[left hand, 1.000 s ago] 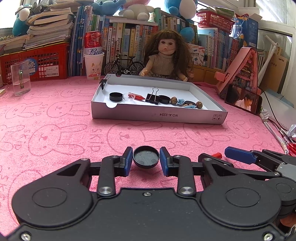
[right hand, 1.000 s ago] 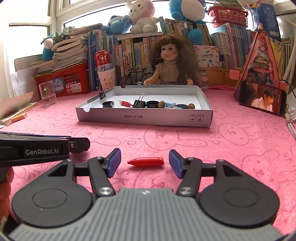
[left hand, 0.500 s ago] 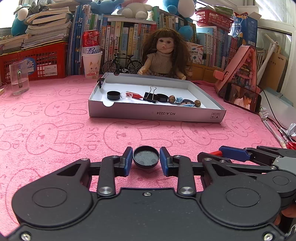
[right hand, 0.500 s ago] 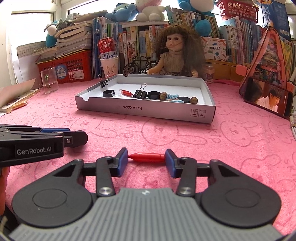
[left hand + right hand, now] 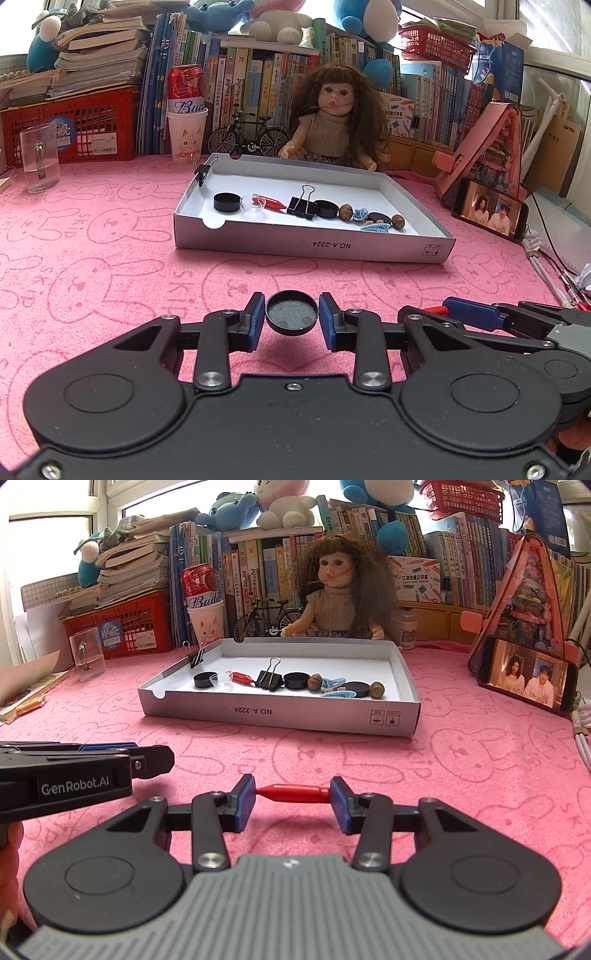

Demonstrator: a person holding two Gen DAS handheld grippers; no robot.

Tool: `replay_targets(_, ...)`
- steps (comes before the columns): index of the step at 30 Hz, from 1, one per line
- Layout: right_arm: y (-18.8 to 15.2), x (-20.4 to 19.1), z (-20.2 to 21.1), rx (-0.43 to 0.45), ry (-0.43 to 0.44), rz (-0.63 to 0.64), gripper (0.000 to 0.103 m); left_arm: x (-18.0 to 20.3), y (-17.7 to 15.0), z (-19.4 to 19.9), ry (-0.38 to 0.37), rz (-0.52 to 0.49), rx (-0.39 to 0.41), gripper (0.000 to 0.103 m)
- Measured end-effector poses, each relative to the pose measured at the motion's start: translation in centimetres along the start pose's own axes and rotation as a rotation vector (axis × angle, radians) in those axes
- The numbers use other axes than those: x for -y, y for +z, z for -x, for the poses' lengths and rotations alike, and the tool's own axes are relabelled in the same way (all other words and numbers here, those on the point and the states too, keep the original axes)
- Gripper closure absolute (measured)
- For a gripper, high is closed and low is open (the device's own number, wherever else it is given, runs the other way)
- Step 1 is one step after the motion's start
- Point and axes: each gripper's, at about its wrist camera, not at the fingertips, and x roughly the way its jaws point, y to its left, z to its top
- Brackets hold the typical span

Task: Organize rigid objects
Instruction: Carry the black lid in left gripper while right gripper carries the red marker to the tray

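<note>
My left gripper [image 5: 291,317] is shut on a round black cap [image 5: 291,312] and holds it above the pink cloth. My right gripper [image 5: 293,799] is shut on a red pen-like cap [image 5: 293,793], gripped end to end, lifted off the cloth. Ahead stands a white cardboard tray [image 5: 310,245] [image 5: 280,714] holding a row of small things: black caps, a clear lid, a red piece, a black binder clip [image 5: 302,206], nuts and blue clips. The right gripper shows at the right of the left wrist view [image 5: 469,314].
A doll [image 5: 334,118], toy bicycle [image 5: 247,138], paper cup with a can [image 5: 186,133] and books stand behind the tray. A glass mug [image 5: 38,162] is far left. A phone [image 5: 489,212] leans at right, with cables beside it.
My right gripper closed on the red cap and lifted it. Both grippers rose and moved a little toward the tray; the left kept hold of the black cap.
</note>
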Motion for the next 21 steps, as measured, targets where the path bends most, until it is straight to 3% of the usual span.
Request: replay_targets(21,0.88,0.39,-0.43,0.001,-0.024,0.001,0.054,0.04,0.86,-0.6,0.003,-0.002,0.003,0.073)
